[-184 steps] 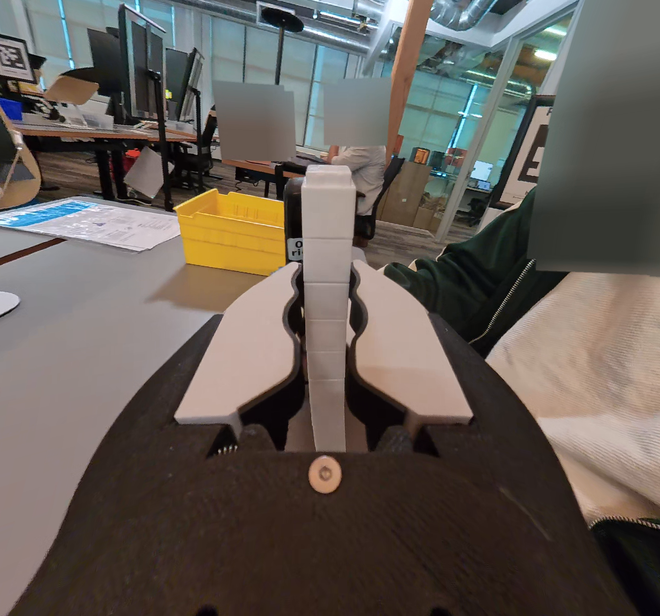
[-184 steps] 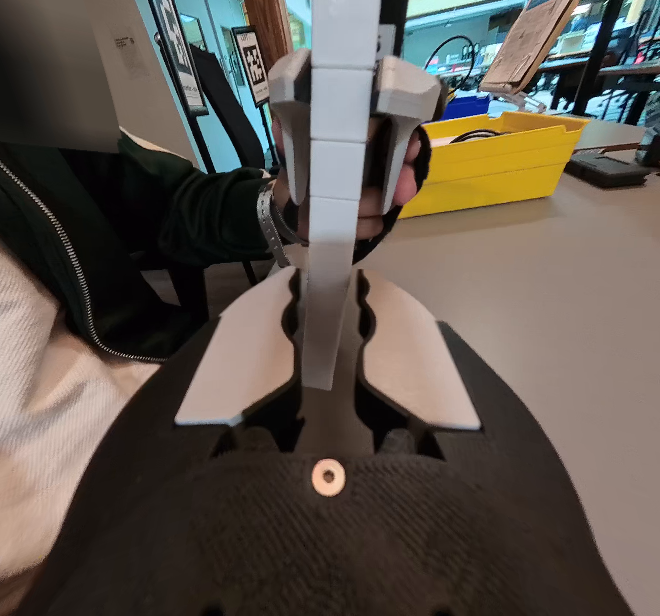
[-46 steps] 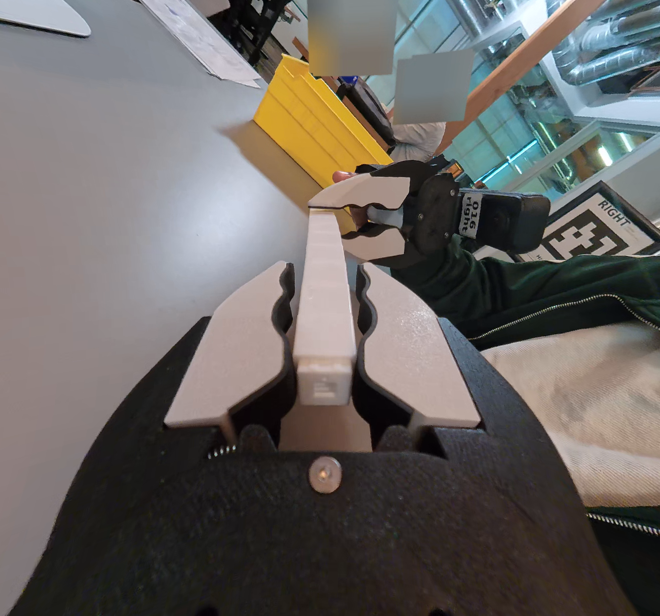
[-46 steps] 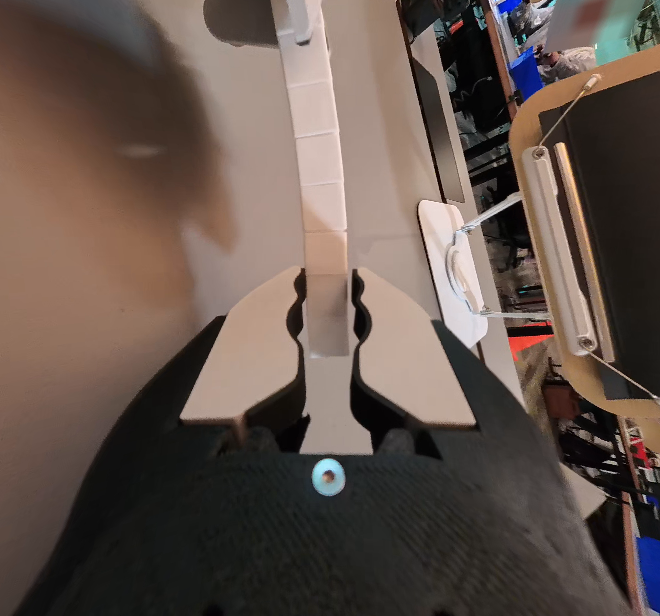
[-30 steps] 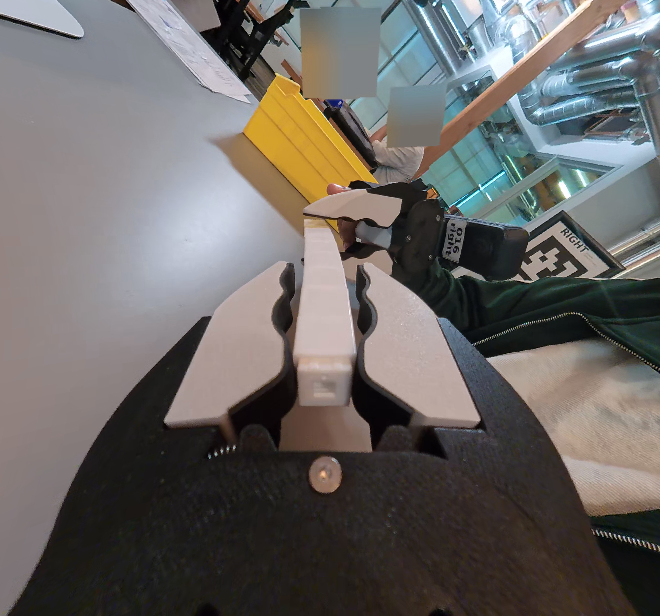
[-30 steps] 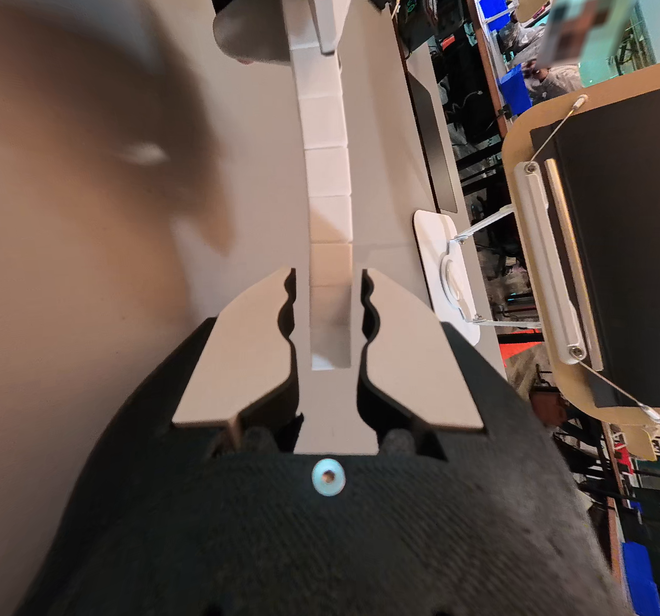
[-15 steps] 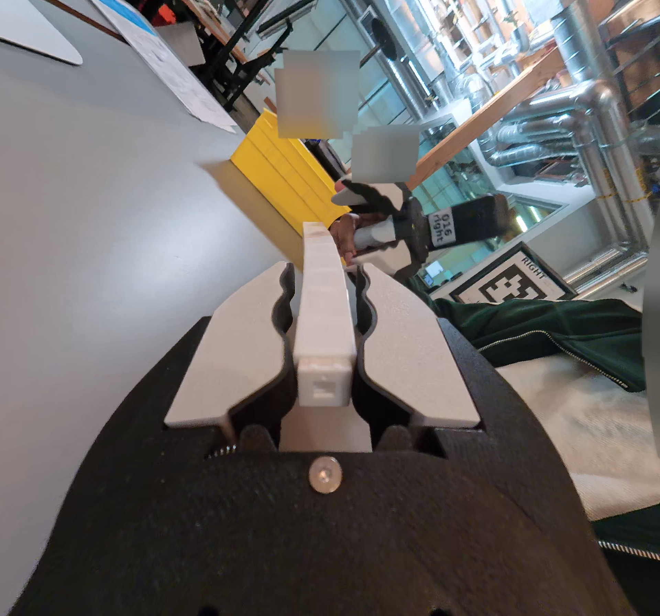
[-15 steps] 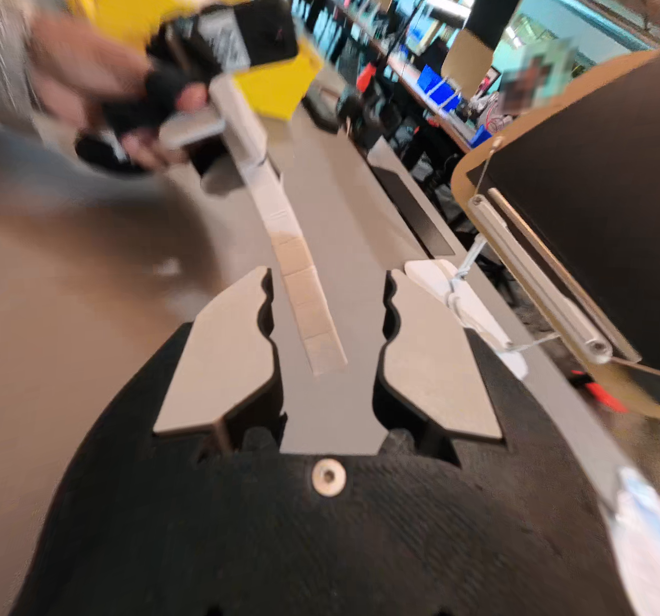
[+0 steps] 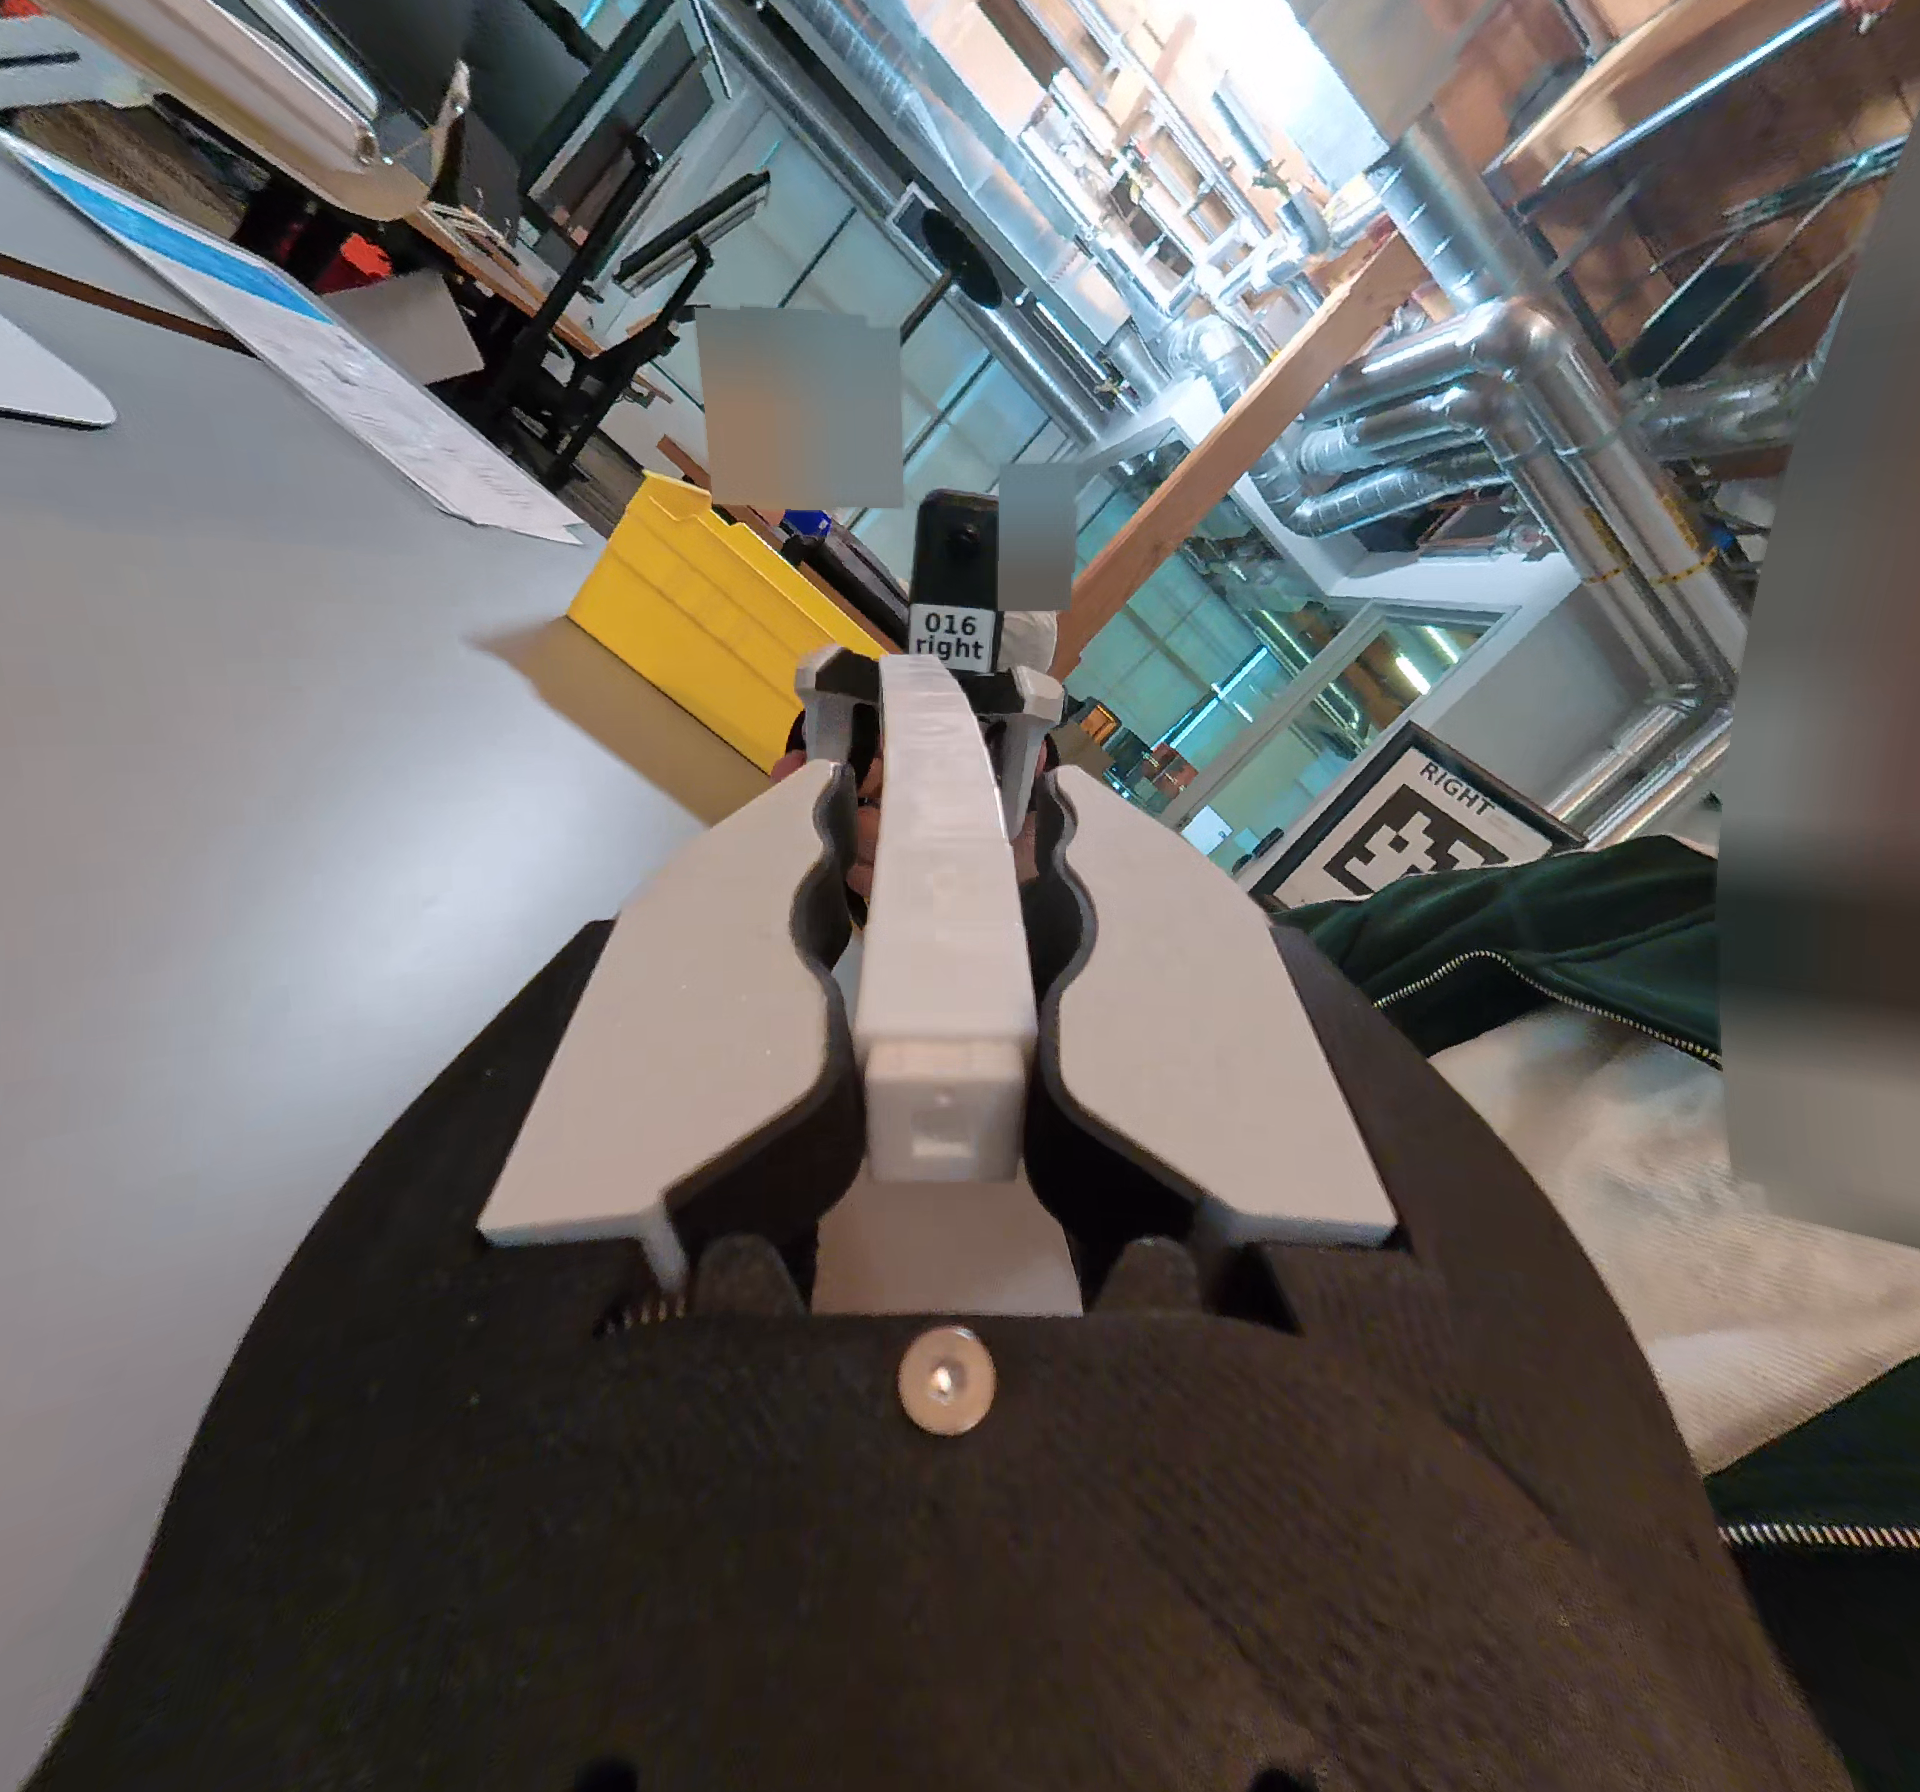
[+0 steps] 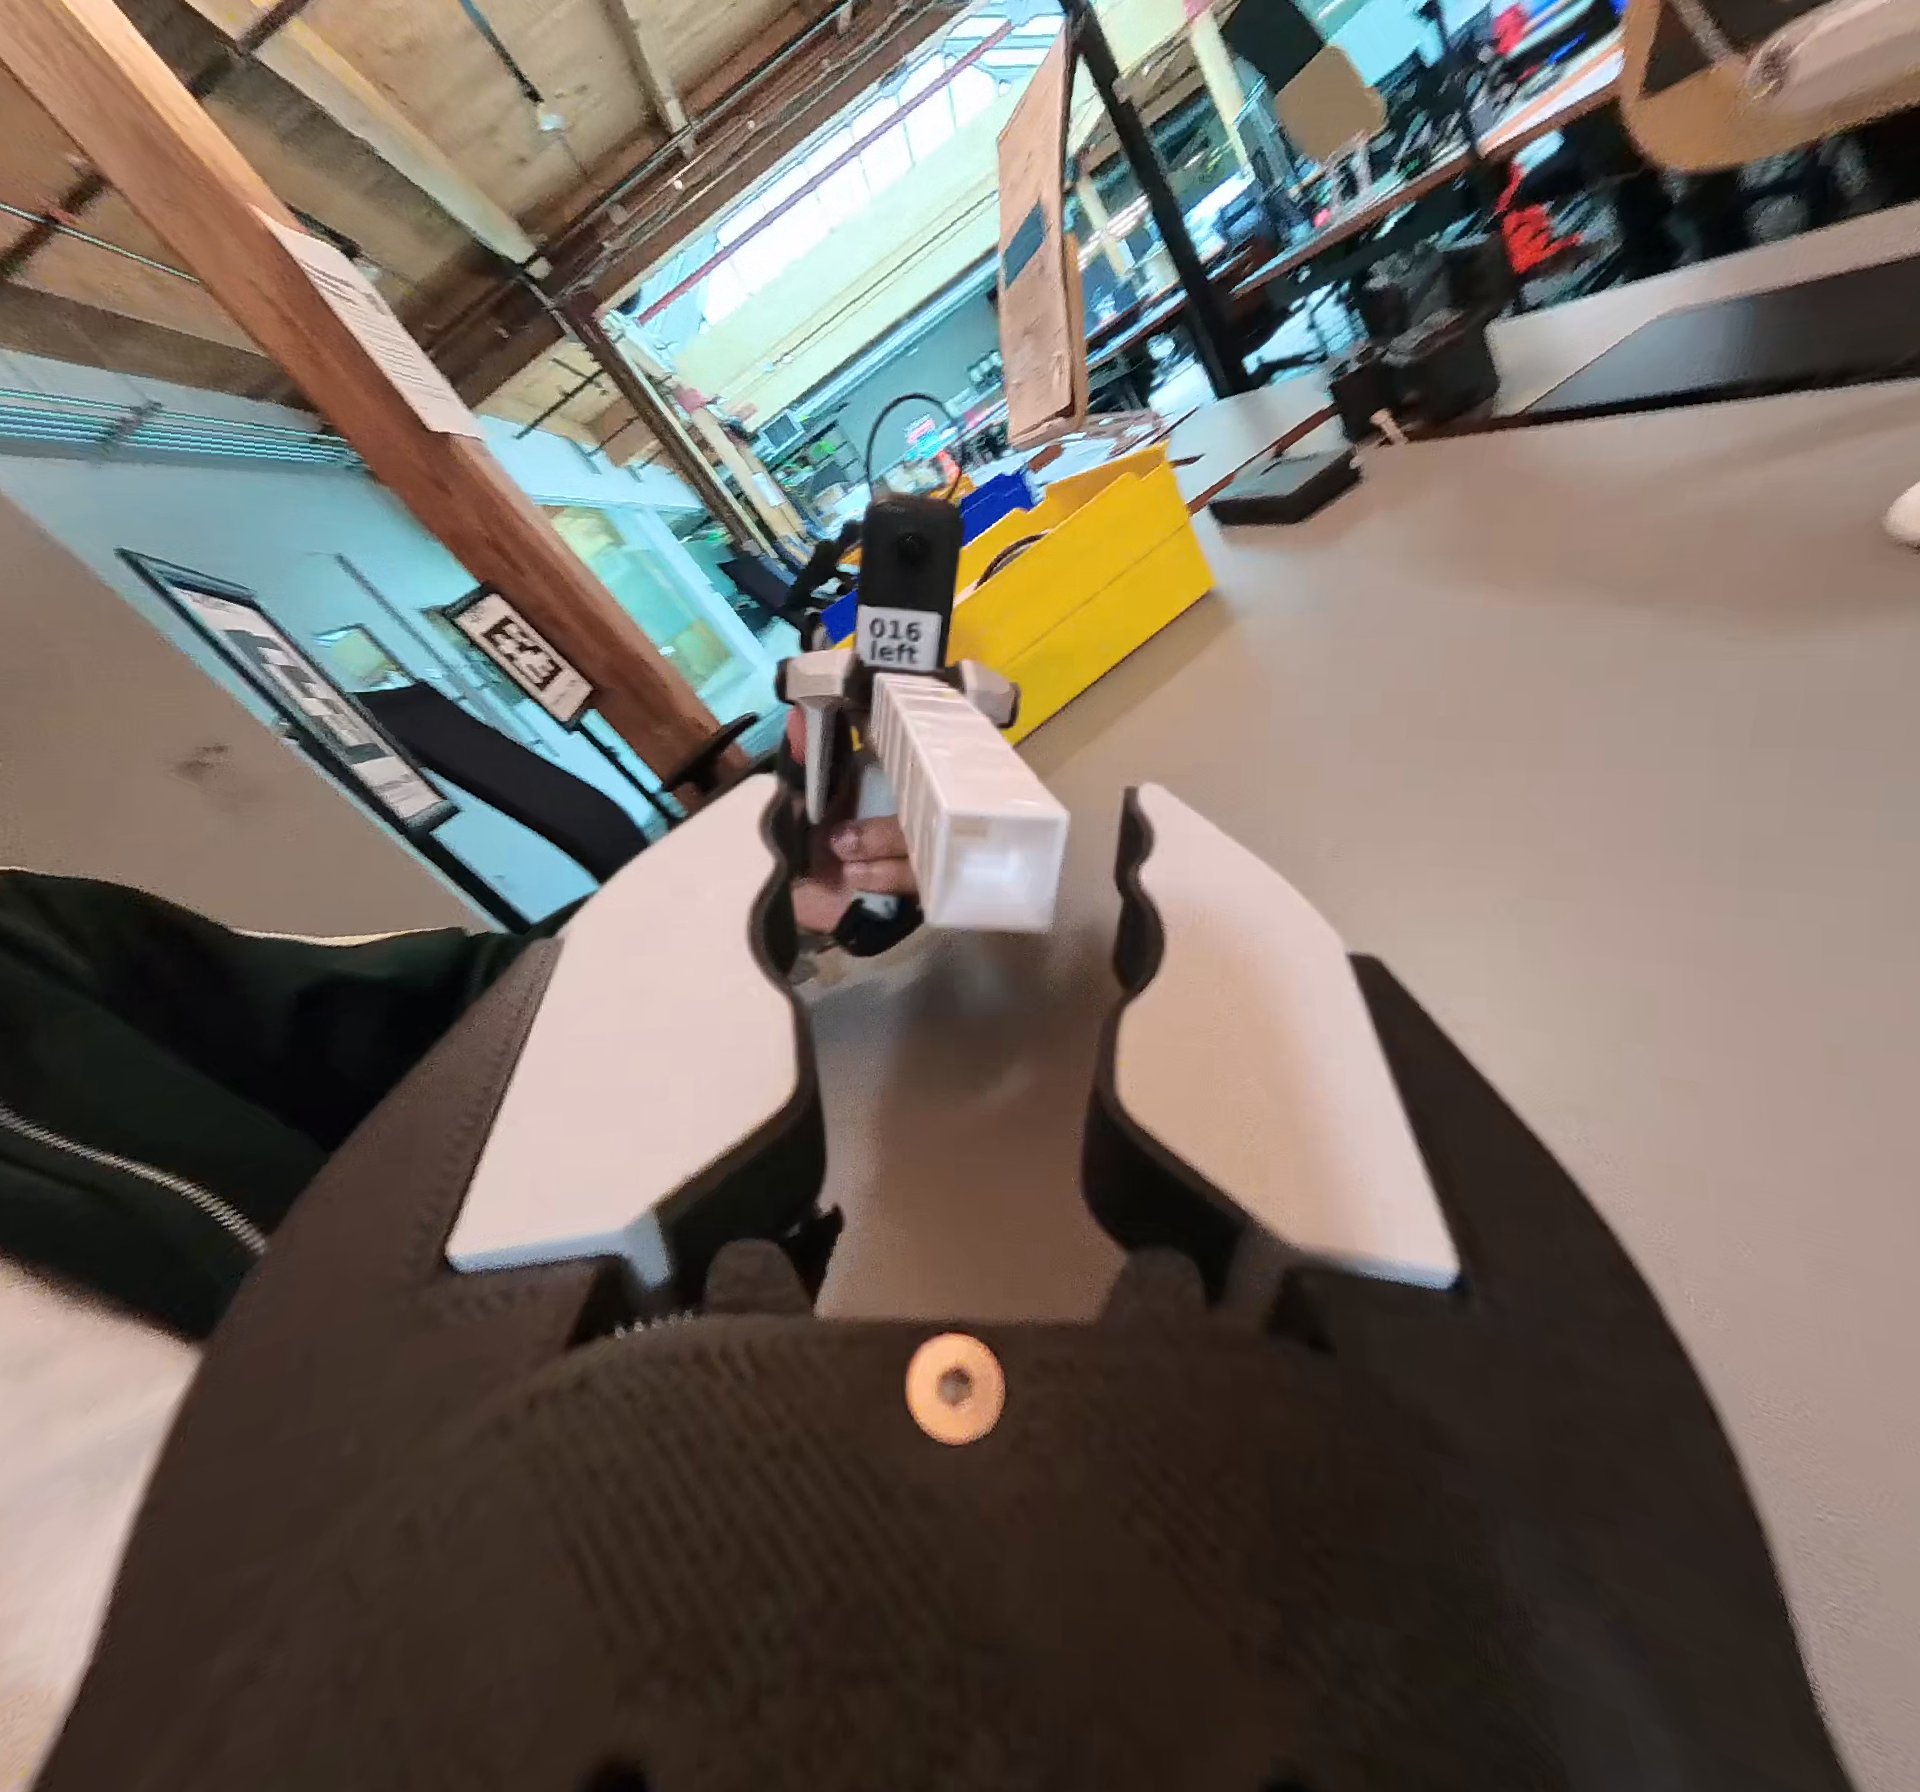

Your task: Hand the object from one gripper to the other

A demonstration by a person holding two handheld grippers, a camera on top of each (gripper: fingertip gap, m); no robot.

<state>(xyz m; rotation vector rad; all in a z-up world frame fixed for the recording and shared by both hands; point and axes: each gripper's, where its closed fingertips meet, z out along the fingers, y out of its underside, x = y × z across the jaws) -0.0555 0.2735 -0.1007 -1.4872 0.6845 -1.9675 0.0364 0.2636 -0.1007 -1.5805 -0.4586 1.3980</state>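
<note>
A long white bar of joined blocks point(image 9: 940, 921) sits clamped between the fingers of my left gripper point(image 9: 940, 786), which is shut on it. The bar runs forward over the grey table point(image 9: 260, 755). My right gripper point(image 9: 928, 760) faces it at the bar's far end, with its fingers spread on either side of the tip. In the right wrist view my right gripper point(image 10: 951, 807) is open and empty. The bar's square end point(image 10: 987, 849) points at it, level with its fingertips and touching neither. The left gripper point(image 10: 899, 755) holds the bar's other end.
A yellow bin point(image 9: 707, 620) stands on the table behind the grippers and also shows in the right wrist view point(image 10: 1081, 589). A printed sheet point(image 9: 395, 402) lies at the far left. A flat black object point(image 10: 1283, 485) lies beyond the bin. A green sleeve point(image 9: 1507, 942) is at the right. My right fingertips sit around 10 cm from my left ones.
My right gripper has let go of the bar, opened wide and swung round to face the bar end-on. My left gripper has kept hold and tilted upward.
</note>
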